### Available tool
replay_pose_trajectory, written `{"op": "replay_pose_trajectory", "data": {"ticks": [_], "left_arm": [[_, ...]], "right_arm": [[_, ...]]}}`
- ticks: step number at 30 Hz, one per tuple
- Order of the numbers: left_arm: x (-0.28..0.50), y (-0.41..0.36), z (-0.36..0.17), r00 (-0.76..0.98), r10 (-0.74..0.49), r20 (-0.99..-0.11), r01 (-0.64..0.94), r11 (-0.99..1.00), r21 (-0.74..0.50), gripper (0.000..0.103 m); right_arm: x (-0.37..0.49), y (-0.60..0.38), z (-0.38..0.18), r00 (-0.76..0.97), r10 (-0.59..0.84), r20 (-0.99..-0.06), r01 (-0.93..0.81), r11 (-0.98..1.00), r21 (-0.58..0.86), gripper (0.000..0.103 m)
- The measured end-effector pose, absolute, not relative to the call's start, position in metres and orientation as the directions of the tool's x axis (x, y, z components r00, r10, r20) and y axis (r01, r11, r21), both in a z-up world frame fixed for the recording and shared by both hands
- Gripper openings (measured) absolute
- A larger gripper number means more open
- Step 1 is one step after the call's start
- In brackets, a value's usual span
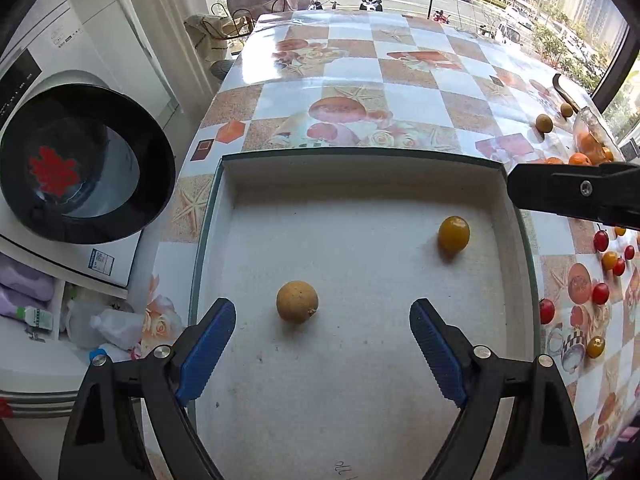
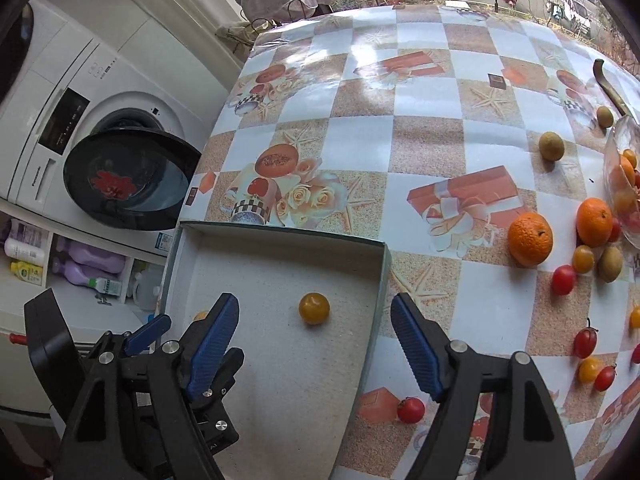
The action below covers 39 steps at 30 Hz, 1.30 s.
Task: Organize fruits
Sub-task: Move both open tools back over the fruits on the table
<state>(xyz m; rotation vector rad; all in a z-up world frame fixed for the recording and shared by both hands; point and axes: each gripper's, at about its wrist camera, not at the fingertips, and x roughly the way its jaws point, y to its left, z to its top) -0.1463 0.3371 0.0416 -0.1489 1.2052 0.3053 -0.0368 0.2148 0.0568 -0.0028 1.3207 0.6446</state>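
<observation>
A tan longan (image 1: 297, 302) is lying loose on the white floor of a shallow open box (image 1: 360, 168), just beyond the left gripper (image 1: 322, 344), whose blue-padded jaws are standing wide apart with nothing between them. To its right and farther off, a yellow cherry tomato (image 1: 453, 235) is sitting near the box's right wall; in the right wrist view the same tomato (image 2: 314, 308) is resting ahead of the right gripper (image 2: 315, 342), whose jaws are likewise gaping and gripping nothing. The box is sitting at the near left corner of a table (image 2: 360, 128) covered in a checked, flower-printed cloth. Out to the right, two oranges (image 2: 531, 239), more longans (image 2: 551, 145) and red cherry tomatoes (image 2: 563, 279) are lying scattered beside a glass bowl (image 2: 618, 160). A washing machine (image 2: 100, 92) is standing left of the table, its door hanging open.
</observation>
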Motion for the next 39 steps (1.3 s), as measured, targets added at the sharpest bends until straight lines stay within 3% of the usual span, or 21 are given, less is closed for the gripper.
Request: {"op": "replay_pose_trajectory", "data": {"ticks": [12, 24, 37, 39], "left_arm": [[-0.11, 0.233, 0.07, 0.388, 0.045, -0.92, -0.112, 0.994, 0.001, 0.09], [-0.086, 0.131, 0.048, 0.337, -0.069, -0.939, 0.081, 0.996, -0.044, 0.09], [-0.069, 0.09, 0.014, 0.282, -0.043, -0.958, 0.064, 0.998, -0.026, 0.089], [-0.068, 0.089, 0.011, 0.273, -0.04, -0.961, 0.055, 0.998, -0.026, 0.079]], "right_arm": [[-0.042, 0.061, 0.044, 0.15, 0.284, -0.947, -0.216, 0.944, 0.249, 0.081], [-0.04, -0.047, 0.025, 0.162, 0.163, -0.973, -0.016, 0.986, 0.163, 0.081], [-0.003, -0.07, 0.016, 0.216, 0.121, -0.969, -0.039, 0.993, 0.116, 0.081], [0.003, -0.065, 0.014, 0.225, 0.11, -0.968, -0.064, 0.993, 0.098, 0.081]]}}
